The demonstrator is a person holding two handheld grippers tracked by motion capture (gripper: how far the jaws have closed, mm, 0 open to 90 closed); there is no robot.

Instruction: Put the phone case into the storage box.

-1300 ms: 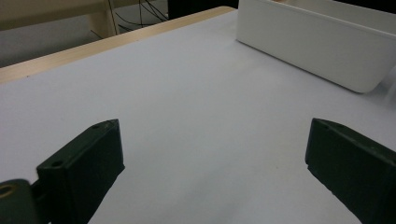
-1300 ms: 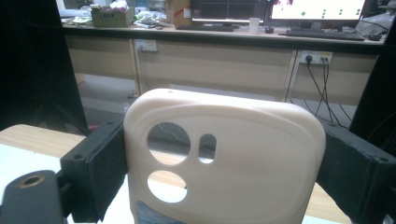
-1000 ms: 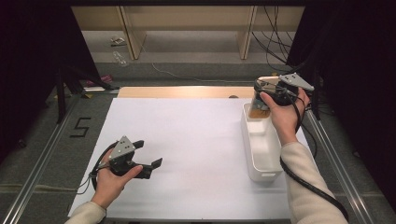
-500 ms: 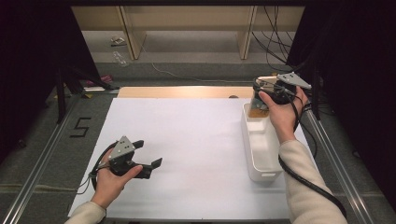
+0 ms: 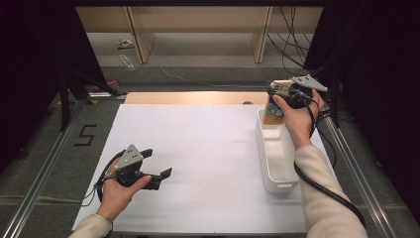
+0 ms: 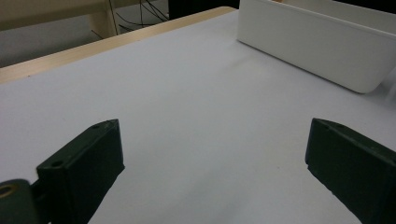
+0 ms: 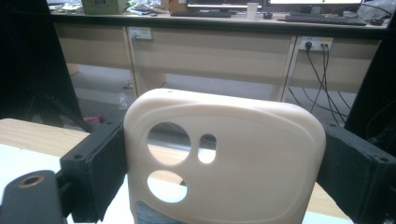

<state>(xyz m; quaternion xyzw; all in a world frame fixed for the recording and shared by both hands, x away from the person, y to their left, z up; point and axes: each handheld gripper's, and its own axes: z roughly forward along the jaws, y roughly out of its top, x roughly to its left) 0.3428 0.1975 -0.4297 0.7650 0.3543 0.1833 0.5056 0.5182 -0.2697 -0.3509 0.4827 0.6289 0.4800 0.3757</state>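
Cream plastic phone case (image 7: pixel 224 158), held upright in my right gripper (image 5: pixel 277 101) above the far end of the white bin (image 5: pixel 277 158).

Pinched across its width by both long edges, it looks to me light, thin and somewhat flexible, probably smooth enough to slip, so I'd keep the squeeze on the edges and away from the three camera cut-outs. My left gripper (image 5: pixel 157 166) hangs wide and empty over the white mat (image 5: pixel 198 148), near left. I count one case, one bin, two grippers.
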